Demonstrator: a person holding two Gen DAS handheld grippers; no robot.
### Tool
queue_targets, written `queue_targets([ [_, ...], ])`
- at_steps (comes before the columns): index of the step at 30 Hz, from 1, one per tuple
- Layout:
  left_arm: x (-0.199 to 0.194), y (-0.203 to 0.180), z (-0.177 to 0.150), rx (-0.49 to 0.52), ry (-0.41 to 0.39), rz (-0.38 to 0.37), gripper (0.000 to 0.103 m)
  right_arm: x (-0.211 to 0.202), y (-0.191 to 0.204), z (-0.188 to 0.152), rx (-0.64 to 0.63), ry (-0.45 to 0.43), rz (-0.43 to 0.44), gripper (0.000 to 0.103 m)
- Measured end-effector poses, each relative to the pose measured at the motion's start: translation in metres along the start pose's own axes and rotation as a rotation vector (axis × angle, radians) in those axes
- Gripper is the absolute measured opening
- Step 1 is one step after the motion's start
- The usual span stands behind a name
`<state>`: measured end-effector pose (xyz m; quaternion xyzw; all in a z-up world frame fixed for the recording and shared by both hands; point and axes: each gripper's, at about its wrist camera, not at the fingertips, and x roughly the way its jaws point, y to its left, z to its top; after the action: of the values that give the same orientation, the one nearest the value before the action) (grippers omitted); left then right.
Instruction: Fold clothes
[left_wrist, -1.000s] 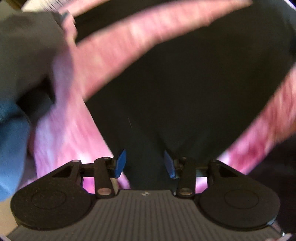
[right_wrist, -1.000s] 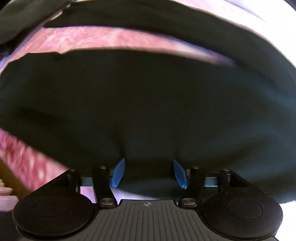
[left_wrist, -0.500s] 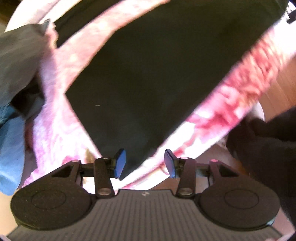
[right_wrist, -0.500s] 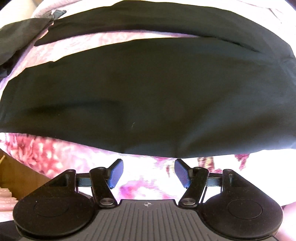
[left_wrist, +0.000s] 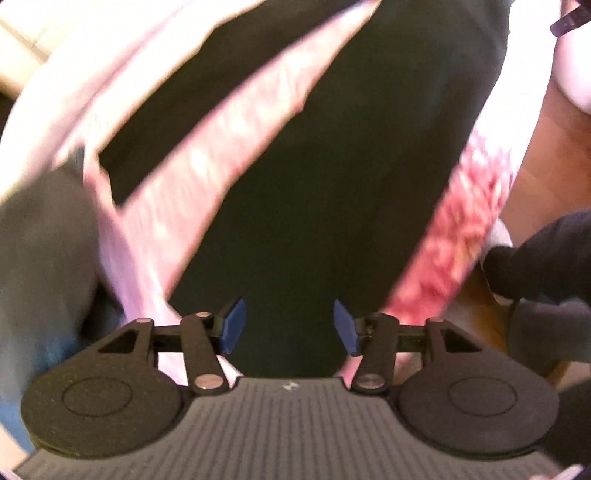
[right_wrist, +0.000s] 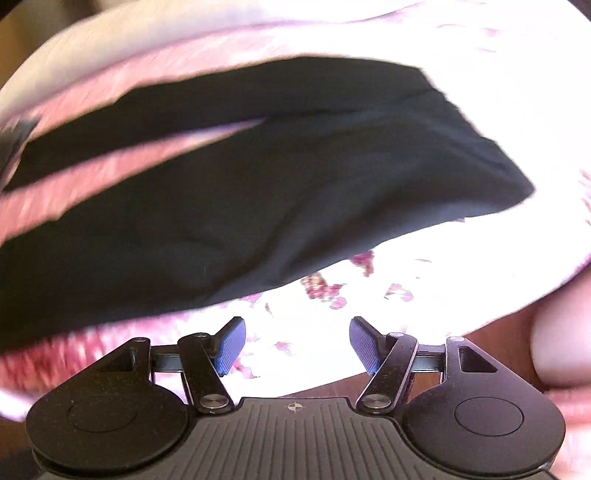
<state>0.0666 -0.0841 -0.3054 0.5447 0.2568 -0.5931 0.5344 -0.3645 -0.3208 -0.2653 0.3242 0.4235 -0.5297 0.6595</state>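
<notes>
Left tongs (left_wrist: 287, 326) opening; right tongs (right_wrist: 294, 345) gape, empty.

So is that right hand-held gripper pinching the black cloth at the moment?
No, the right hand-held gripper is open over the flowered sheet, with the black cloth lying beyond its fingertips.

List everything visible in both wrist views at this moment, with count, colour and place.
Garment: one, black, spread flat on the floral cover, two long parts with a gap between.
Floral cover: one, pink and white, under the garment.
Grey cloth: one, left edge of the left view; blurred.
Blue cloth: one, below the grey cloth.
Left gripper: black, blue pads, jaws opening, nothing pinched.
Right gripper: black, blue pads, open over the cover.
</notes>
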Motion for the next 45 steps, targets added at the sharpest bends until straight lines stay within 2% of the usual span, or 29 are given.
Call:
queue_targets([
  [3, -0.014, 0.029, 0.003, 0.063, -0.119, -0.039, 0.053, -0.041, 0.021, -0.019, 0.139, -0.078, -0.084, 0.067],
  [5, -0.030, 0.048, 0.001, 0.080, -0.187, -0.068, 0.065, -0.070, 0.046, -0.039, 0.228, -0.113, -0.120, 0.070],
  [6, -0.039, 0.057, -0.001, 0.086, -0.210, -0.076, 0.065, -0.085, 0.060, -0.051, 0.269, -0.126, -0.137, 0.072],
  [7, -0.047, 0.064, -0.002, 0.090, -0.226, -0.078, 0.067, -0.097, 0.077, -0.062, 0.282, -0.123, -0.148, 0.076],
  [10, -0.071, 0.087, -0.014, 0.043, -0.268, -0.096, 0.087, -0.128, 0.125, -0.085, 0.272, -0.091, -0.170, 0.080],
  [14, -0.082, 0.102, -0.031, 0.012, -0.235, -0.137, 0.088, -0.176, 0.164, -0.106, 0.250, -0.122, -0.207, 0.092],
  [18, -0.098, 0.110, -0.053, -0.008, -0.226, -0.174, 0.089, -0.188, 0.188, -0.106, 0.274, -0.105, -0.196, 0.093],
  [24, -0.107, 0.113, -0.077, -0.027, -0.170, -0.163, 0.090, -0.201, 0.211, -0.104, 0.240, -0.079, -0.163, 0.095],
  [29, -0.114, 0.112, -0.075, -0.013, -0.189, -0.146, 0.090, -0.201, 0.231, -0.107, 0.217, -0.047, -0.155, 0.095],
  [38, -0.122, 0.122, -0.071, -0.015, -0.230, -0.137, 0.090, -0.201, 0.252, -0.103, 0.155, -0.064, -0.205, 0.095],
  [45, -0.123, 0.121, -0.073, -0.011, -0.232, -0.139, 0.090, -0.200, 0.263, -0.103, 0.101, -0.076, -0.201, 0.095],
])
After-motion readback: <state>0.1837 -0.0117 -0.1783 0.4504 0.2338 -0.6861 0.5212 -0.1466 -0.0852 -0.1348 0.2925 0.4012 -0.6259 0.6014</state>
